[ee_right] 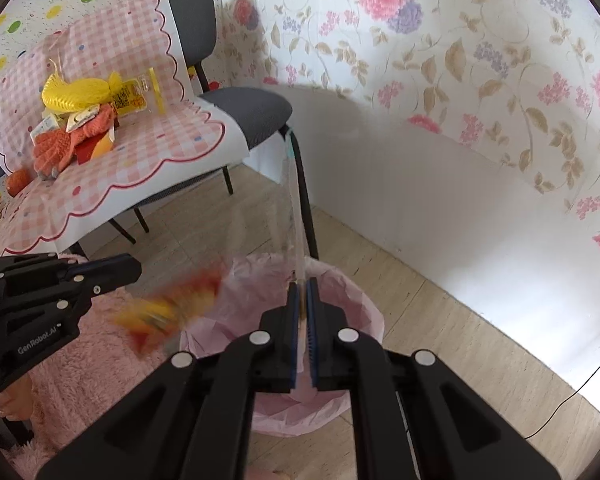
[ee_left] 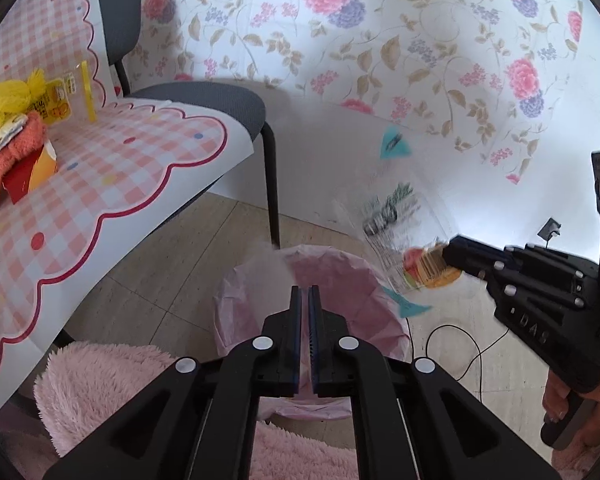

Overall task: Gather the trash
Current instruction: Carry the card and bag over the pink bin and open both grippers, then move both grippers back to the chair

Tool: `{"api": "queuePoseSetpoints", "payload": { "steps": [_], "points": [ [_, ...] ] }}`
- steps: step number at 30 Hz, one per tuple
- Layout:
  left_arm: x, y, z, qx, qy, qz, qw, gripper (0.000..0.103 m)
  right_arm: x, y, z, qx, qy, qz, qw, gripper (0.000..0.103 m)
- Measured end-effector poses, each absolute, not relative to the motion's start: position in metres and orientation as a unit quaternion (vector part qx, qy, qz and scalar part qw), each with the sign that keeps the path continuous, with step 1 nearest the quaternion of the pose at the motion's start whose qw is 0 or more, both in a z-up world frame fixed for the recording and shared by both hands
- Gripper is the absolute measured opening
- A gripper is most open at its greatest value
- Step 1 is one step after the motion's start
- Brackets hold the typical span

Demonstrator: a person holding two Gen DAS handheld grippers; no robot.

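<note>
While your right gripper (ee_left: 446,254) pinches a clear plastic wrapper (ee_left: 396,236) between its fingers, the sheet hangs blurred above the pink-lined trash bin (ee_left: 364,280). Your left gripper (ee_left: 305,292) has its fingers pressed together, empty, directly over that bin.

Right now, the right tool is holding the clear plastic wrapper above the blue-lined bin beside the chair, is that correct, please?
Not quite: the bin's liner is pink, not blue. The right wrist view shows the right tool shut on the clear plastic wrapper above the pink-lined bin, beside the chair; the left wrist view shows the same pink liner.
</note>
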State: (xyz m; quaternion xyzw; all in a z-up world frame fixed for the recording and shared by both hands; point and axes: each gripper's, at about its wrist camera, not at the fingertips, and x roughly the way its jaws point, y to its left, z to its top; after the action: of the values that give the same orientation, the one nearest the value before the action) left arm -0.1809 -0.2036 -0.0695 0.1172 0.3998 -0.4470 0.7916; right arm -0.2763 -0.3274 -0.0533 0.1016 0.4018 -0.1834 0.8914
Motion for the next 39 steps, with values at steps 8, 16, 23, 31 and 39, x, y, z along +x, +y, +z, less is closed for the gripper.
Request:
{"api": "queuePoseSetpoints", "payload": {
  "steps": [8,16,23,31,39],
  "points": [
    [-0.169,-0.193,-0.068,0.102,0.399,-0.428,0.804,0.012,-0.27,-0.328,-0.06,0.1,0.412,-0.176,0.889,0.021],
    [-0.157,-0.167,-0.05,0.084,0.379,-0.392,0.834,0.014,-0.262,-0.33,-0.037,0.103,0.379,-0.172,0.903,0.021],
    [-0.145,-0.131,-0.025,0.066,0.351,-0.333,0.873,0.037,-0.237,-0.313,-0.01,0.081,0.354,-0.131,0.922,0.021],
    [-0.125,-0.08,-0.003,0.04,0.331,-0.256,0.908,0.049,-0.198,-0.279,0.011,0.057,0.335,-0.058,0.939,0.032],
    [-0.096,-0.025,0.02,0.019,0.313,-0.167,0.935,0.073,-0.151,-0.24,0.03,0.009,0.313,0.0,0.95,0.056]
  ]
}}
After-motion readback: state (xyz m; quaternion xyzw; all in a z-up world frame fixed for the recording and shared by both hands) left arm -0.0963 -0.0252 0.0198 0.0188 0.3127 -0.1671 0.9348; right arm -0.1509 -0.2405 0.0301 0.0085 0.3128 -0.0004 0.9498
